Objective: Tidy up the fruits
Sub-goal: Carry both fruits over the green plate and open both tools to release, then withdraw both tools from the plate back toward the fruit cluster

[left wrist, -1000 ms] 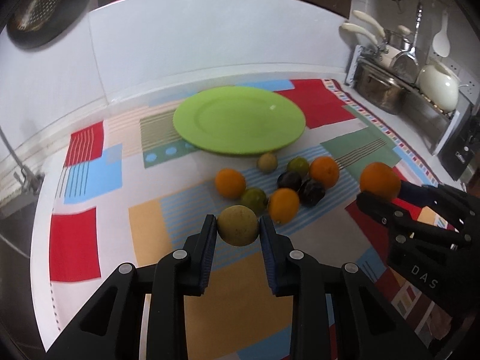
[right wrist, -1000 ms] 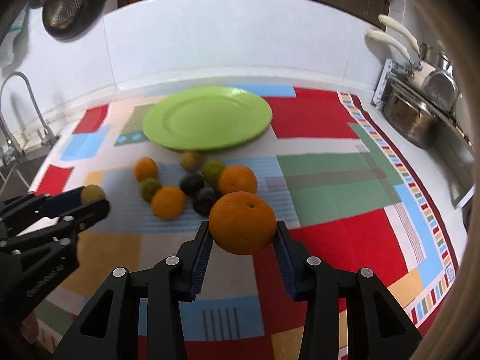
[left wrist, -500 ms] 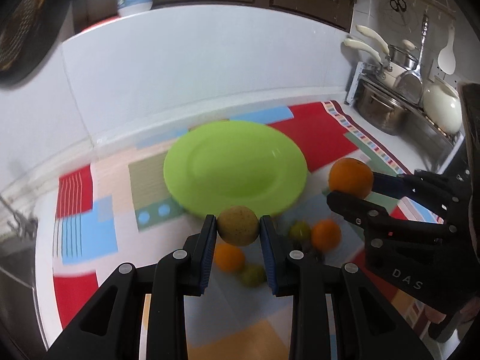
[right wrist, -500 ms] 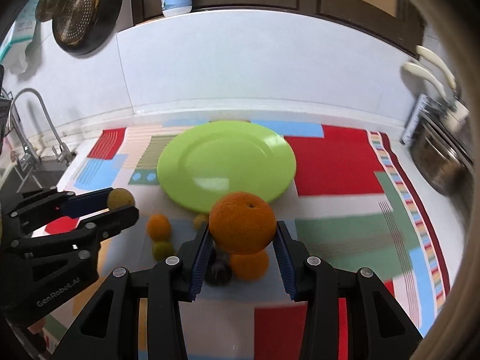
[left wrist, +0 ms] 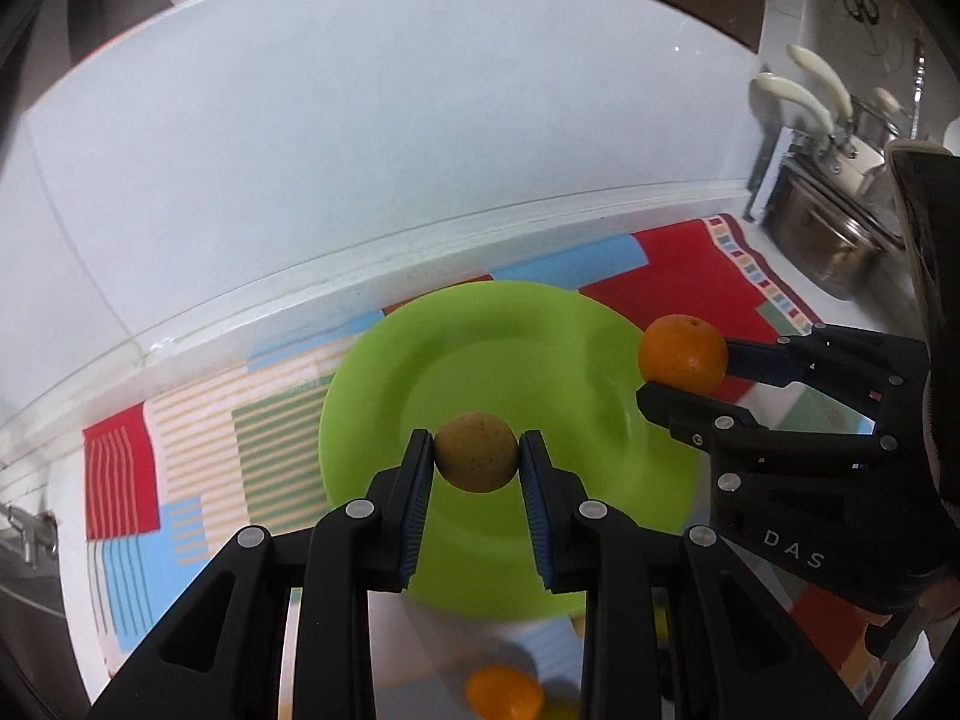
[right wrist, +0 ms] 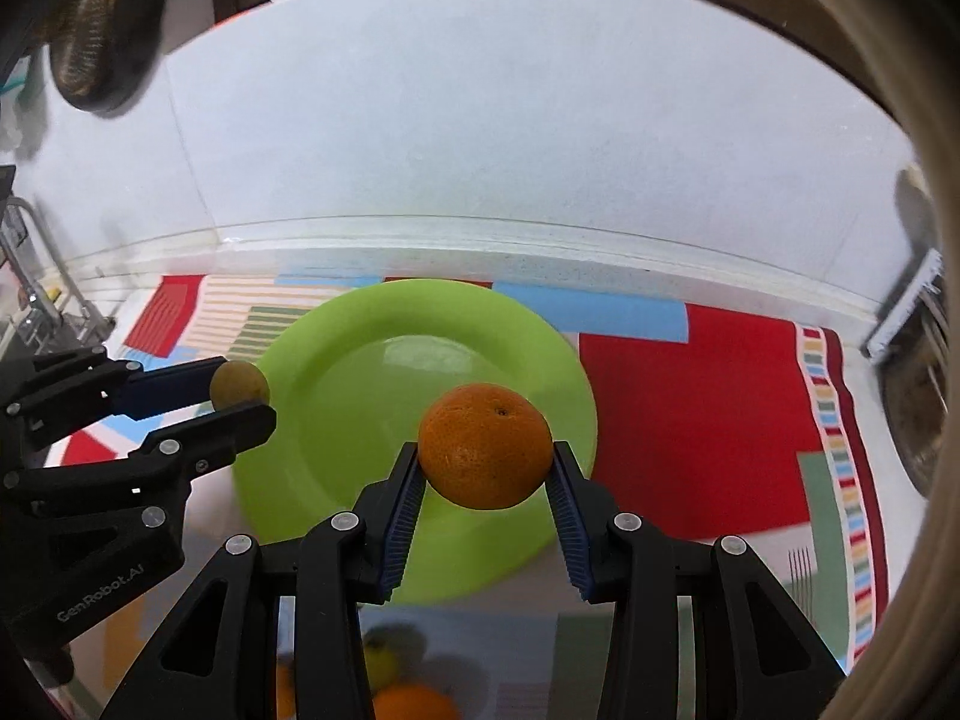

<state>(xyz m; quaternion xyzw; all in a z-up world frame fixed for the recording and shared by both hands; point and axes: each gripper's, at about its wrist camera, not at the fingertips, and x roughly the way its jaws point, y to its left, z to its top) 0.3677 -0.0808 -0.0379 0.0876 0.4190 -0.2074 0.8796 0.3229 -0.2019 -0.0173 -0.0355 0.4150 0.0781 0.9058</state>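
Over the green plate [left wrist: 510, 360], as the left wrist view has it, the left tongs [left wrist: 476, 450] pinch a small yellow-brown fruit [left wrist: 476, 451], perhaps a lime or a passion fruit; the blur leaves its kind unsure. It hangs above the near-middle of the plate, so the drop lies straight below. To the right, the right tongs [left wrist: 681, 372] hold an orange [left wrist: 682, 354] above the plate's right rim. Another orange [left wrist: 504, 693] lies on the patchwork cloth [left wrist: 120, 468] at the bottom edge, on the near side of the plate.

From the right wrist view, the right tongs [right wrist: 485, 474] grip the orange [right wrist: 485, 447] firmly at its sides, above the plate's [right wrist: 360, 372] right half. The left tongs [right wrist: 240, 396] come in from the left, with the small fruit [right wrist: 239, 383] over the left rim. Both fruits look ready to be lowered; round as they are, they may roll. More fruit [right wrist: 414, 702] waits on the tabletop below.
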